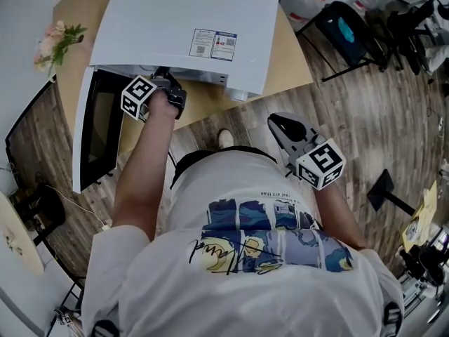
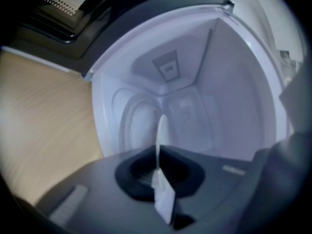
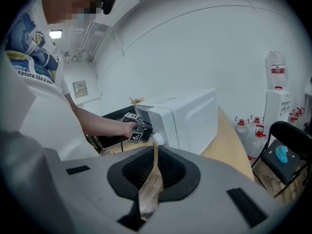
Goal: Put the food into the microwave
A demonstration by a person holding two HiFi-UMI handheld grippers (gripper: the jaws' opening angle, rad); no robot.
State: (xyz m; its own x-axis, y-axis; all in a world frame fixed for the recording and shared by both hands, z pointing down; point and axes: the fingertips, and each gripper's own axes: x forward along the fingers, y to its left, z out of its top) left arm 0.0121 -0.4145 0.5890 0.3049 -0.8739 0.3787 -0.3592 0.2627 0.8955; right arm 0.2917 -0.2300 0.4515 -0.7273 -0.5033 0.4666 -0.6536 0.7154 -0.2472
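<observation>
A white microwave (image 1: 186,30) stands on a round wooden table (image 1: 287,55), its dark door (image 1: 98,128) swung open to the left. My left gripper (image 1: 163,74) is at the mouth of the opening, jaws shut with nothing between them. In the left gripper view, the left gripper (image 2: 160,152) faces the white cavity (image 2: 190,96). My right gripper (image 1: 279,121) hangs shut and empty near the person's body, away from the microwave. In the right gripper view, the right gripper (image 3: 155,155) points at the microwave's side (image 3: 187,121). No food shows in any view.
A small bunch of flowers (image 1: 57,39) sits at the table's far left. A black folding chair (image 1: 344,23) stands on the wooden floor to the right. Water bottles (image 3: 248,130) and a dispenser (image 3: 276,106) line the wall behind.
</observation>
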